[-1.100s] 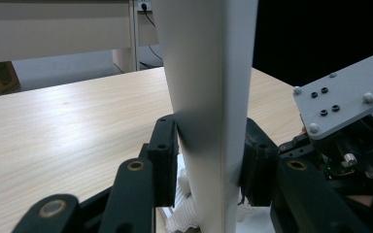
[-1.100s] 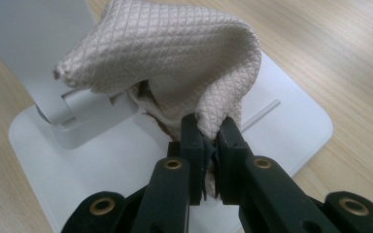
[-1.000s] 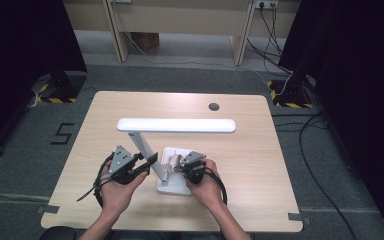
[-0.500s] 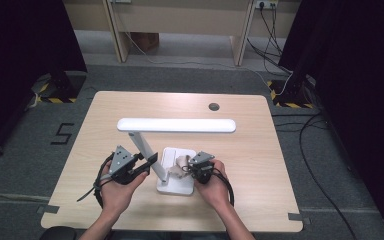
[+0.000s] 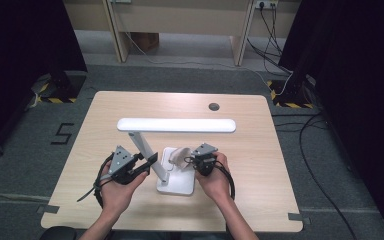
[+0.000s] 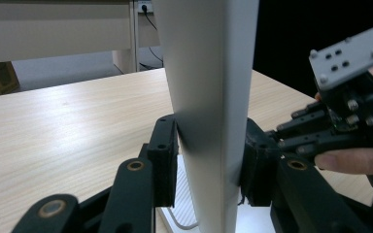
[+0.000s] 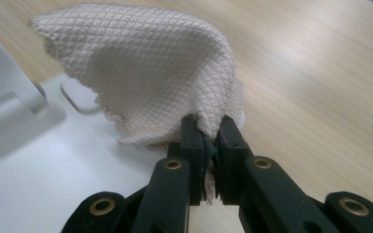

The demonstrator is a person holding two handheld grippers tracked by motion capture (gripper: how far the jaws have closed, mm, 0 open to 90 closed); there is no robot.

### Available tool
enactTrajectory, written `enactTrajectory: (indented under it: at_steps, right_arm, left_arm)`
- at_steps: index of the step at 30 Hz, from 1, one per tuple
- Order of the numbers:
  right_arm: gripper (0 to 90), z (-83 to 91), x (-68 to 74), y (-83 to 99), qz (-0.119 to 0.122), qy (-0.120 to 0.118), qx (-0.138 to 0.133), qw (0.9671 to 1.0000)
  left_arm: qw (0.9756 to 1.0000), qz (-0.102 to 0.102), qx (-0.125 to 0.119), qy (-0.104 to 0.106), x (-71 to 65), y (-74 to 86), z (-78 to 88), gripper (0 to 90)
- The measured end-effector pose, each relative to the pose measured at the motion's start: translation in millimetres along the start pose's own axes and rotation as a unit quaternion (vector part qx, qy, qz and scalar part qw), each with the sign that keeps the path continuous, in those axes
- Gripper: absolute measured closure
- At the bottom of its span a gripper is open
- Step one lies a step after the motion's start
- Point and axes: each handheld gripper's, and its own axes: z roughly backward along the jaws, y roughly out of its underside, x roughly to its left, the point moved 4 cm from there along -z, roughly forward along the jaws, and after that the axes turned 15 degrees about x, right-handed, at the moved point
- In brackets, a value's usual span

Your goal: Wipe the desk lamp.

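My left hand-held gripper (image 6: 209, 165) clamps the stiff lamp arm (image 6: 209, 97) low down, while my right hand-held gripper (image 7: 209, 133) pinches the soft, light cloth (image 7: 145, 73) by a bunched fold.

One lamp (image 5: 175, 150), one cloth (image 7: 150, 77), two grippers (image 5: 150, 161) (image 5: 192, 161), one table (image 5: 260, 165).

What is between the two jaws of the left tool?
The white lamp post stands between them, clamped by the left tool, in the left gripper view.
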Motion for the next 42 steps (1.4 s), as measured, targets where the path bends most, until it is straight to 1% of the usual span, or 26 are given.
enactTrajectory:
  at_steps: [4,6,7,9,10,12,14,15,17,18,20,21,22,24,27,28,29,30,31,35,39,40,41,42]
  right_arm:
    - [85.0,-0.1,9.9,-18.1,0.008,-0.007,-0.017,0.9998]
    - [85.0,-1.3,17.1,-25.7,0.005,-0.017,-0.020,0.9997]
    - [85.0,-2.5,19.8,-29.1,0.009,-0.019,-0.022,0.9995]
    - [84.9,-6.7,26.9,-34.5,0.015,-0.025,-0.017,0.9994]
    - [84.9,-9.5,29.1,-36.3,0.025,-0.026,-0.015,0.9992]
    - [84.9,-15.4,34.3,-37.4,0.034,-0.033,-0.005,0.9989]
    - [84.9,-21.1,36.6,-37.1,0.039,-0.036,0.001,0.9986]
    - [84.9,-23.8,37.9,-36.1,0.036,-0.039,0.004,0.9986]
    - [84.9,-28.4,38.0,-33.9,0.040,-0.038,0.007,0.9985]
    - [84.9,-29.6,38.7,-32.0,0.033,-0.039,0.013,0.9986]
    - [84.9,-31.4,36.6,-30.1,0.040,-0.032,0.013,0.9986]
    - [84.9,-31.1,36.0,-29.4,0.038,-0.032,0.016,0.9986]
    - [84.9,-30.8,36.3,-28.6,0.031,-0.032,0.019,0.9988]
    - [84.9,-30.8,33.7,-28.3,0.041,-0.028,0.018,0.9986]
    - [84.9,-31.1,33.4,-26.8,0.040,-0.026,0.019,0.9987]
    - [84.9,-31.3,33.9,-25.9,0.035,-0.026,0.021,0.9988]
    - [84.9,-31.6,32.7,-25.7,0.041,-0.024,0.020,0.9987]
    - [84.9,-31.3,32.7,-25.1,0.038,-0.023,0.021,0.9988]
    - [84.9,-31.3,31.1,-24.4,0.040,-0.020,0.020,0.9988]
    - [84.9,-29.9,26.0,-20.1,0.032,-0.013,0.026,0.9991]
    - [84.9,-28.9,20.2,-15.7,0.031,-0.004,0.028,0.9991]
    - [84.9,-28.5,19.6,-14.3,0.024,-0.005,0.030,0.9993]
    - [84.9,-28.2,17.3,-13.5,0.028,-0.002,0.027,0.9992]
    - [84.9,-28.0,16.1,-11.5,0.022,-0.002,0.029,0.9993]
  left_arm:
    - [1.0000,0.000,0.000,0.000,0.1,0.2,0.1,63.5]
    - [1.0000,-0.001,0.000,0.001,0.2,0.1,0.3,63.5]
    - [1.0000,-0.001,0.001,0.001,0.2,0.1,0.4,63.4]
    - [1.0000,-0.001,0.000,0.001,0.2,0.3,0.4,63.5]
    - [1.0000,-0.001,0.001,0.000,0.3,0.5,0.6,63.5]
    - [1.0000,-0.001,0.001,0.000,0.3,0.4,0.5,63.5]
    - [1.0000,0.000,0.001,0.000,0.3,0.3,0.4,63.5]
    - [1.0000,0.000,0.002,0.001,0.3,0.3,0.4,63.5]
    - [1.0000,0.000,0.002,0.001,0.4,0.3,0.4,63.5]
    - [1.0000,-0.001,0.002,0.001,0.4,0.2,0.4,63.4]
    - [1.0000,-0.001,0.001,0.001,0.2,0.2,0.2,63.5]
    - [1.0000,-0.001,0.001,0.001,0.2,0.2,0.2,63.5]
    - [1.0000,-0.001,0.000,0.001,0.2,0.3,0.2,63.5]
    - [1.0000,0.000,0.001,0.000,0.2,0.4,0.4,63.5]
    - [1.0000,0.001,-0.001,0.001,0.0,0.2,0.1,63.6]
    - [1.0000,0.001,-0.001,0.001,0.1,0.1,0.2,63.6]
    - [1.0000,0.001,-0.001,0.001,0.1,0.2,0.2,63.6]
    - [1.0000,0.001,0.000,0.001,0.2,0.2,0.6,63.6]
    - [1.0000,0.001,0.000,0.001,0.3,0.2,0.6,63.6]
    - [1.0000,0.002,-0.001,0.002,0.3,0.1,0.3,63.6]
    - [1.0000,0.002,-0.001,0.001,0.2,0.3,0.2,63.6]
    - [1.0000,0.002,-0.001,0.001,0.2,0.2,0.3,63.6]
    - [1.0000,0.001,0.000,0.001,0.2,0.3,0.4,63.6]
    - [1.0000,0.001,0.000,0.001,0.2,0.3,0.4,63.6]
